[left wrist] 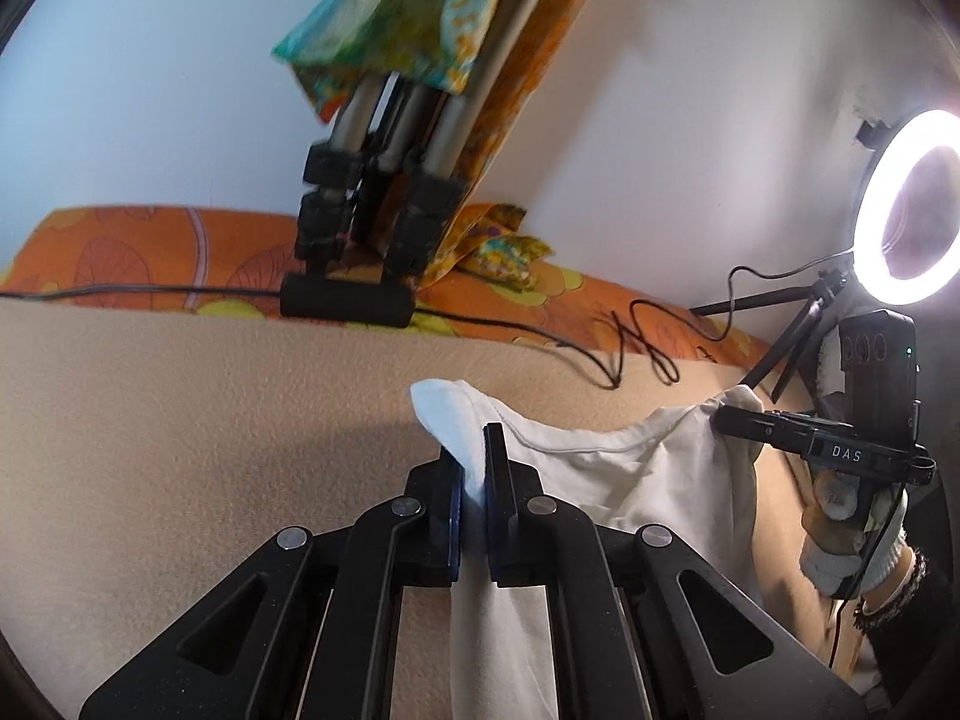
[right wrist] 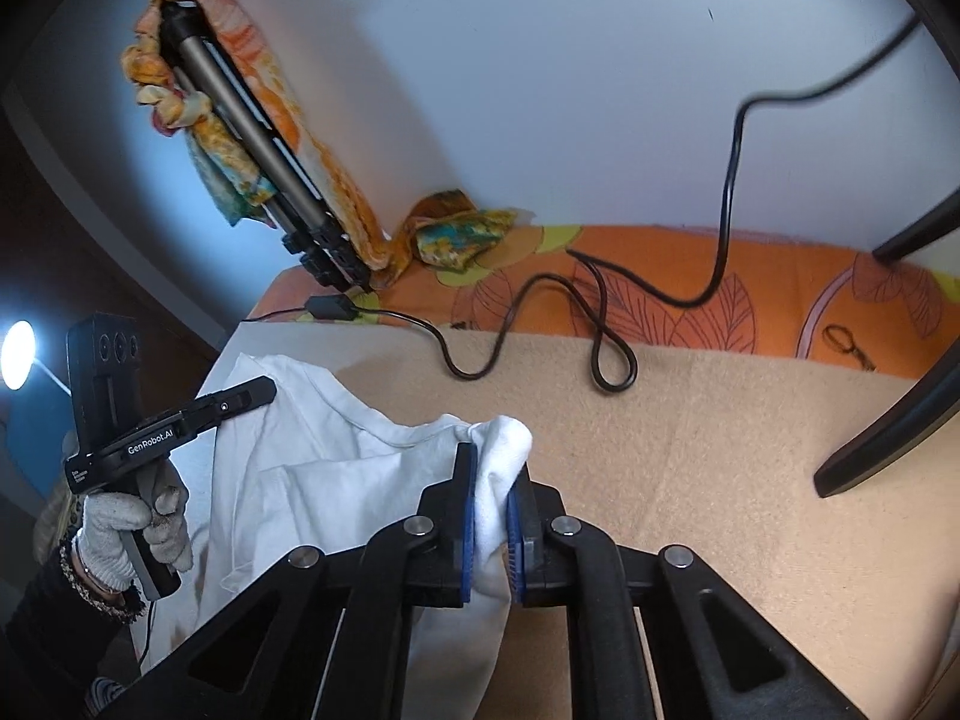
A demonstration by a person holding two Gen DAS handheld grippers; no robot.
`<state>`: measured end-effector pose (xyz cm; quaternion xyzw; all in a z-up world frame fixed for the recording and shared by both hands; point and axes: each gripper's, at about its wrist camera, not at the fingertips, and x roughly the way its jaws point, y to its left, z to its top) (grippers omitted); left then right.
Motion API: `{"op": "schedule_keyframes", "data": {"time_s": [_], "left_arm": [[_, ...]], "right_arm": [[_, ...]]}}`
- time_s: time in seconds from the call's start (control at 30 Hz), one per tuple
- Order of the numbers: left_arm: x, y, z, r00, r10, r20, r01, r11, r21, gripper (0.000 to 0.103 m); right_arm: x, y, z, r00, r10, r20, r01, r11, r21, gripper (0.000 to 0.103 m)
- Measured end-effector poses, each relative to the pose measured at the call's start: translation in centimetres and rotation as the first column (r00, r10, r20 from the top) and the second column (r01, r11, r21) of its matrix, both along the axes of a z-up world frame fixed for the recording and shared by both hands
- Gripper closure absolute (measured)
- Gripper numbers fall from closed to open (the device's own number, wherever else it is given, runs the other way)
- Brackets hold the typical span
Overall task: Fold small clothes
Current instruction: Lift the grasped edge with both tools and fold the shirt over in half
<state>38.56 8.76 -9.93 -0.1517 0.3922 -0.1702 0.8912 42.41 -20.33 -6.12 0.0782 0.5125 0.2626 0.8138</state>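
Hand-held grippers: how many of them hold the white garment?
2. The left hand-held gripper pinches one upper corner of the white garment; the right hand-held gripper pinches the other corner.

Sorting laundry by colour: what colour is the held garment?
White garment, clearest in the right wrist view.

White garment lower part hidden behind left gripper.

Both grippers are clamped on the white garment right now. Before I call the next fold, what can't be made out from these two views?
- White garment: its lower part is hidden behind the left gripper in the left wrist view and behind the right gripper in the right wrist view; the hem is cut off by the frame edge.
- Garment type: undeterminable, only a neckline-like seam shows.
- Tripod top: covered by patterned cloth, blurred.
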Motion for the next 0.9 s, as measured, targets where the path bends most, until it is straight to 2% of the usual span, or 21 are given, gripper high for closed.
{"op": "schedule_keyframes", "data": {"time_s": [0.23, 0.4, 0.63, 0.9], "left_arm": [[-2.1, -0.1, 2.7, 0.999, -0.006, 0.049, 0.006, 1.000, 0.004, 0.099], [-5.2, -0.5, 5.1, 0.996, -0.026, 0.090, 0.024, 0.999, 0.027, 0.099], [-10.2, -0.7, 7.3, 0.991, -0.057, 0.124, 0.050, 0.997, 0.056, 0.099], [-18.1, -1.2, 7.4, 0.987, -0.086, 0.137, 0.075, 0.994, 0.083, 0.099]], "right_arm": [[-1.9, 0.5, 3.2, 0.999, 0.017, 0.050, -0.017, 1.000, 0.000, 0.097], [-4.2, 1.2, 6.0, 0.995, 0.045, 0.092, -0.044, 0.999, -0.011, 0.097], [-9.5, 1.8, 9.6, 0.985, 0.083, 0.151, -0.079, 0.996, -0.032, 0.097], [-17.0, 1.5, 10.6, 0.977, 0.115, 0.179, -0.106, 0.993, -0.056, 0.097]]}}
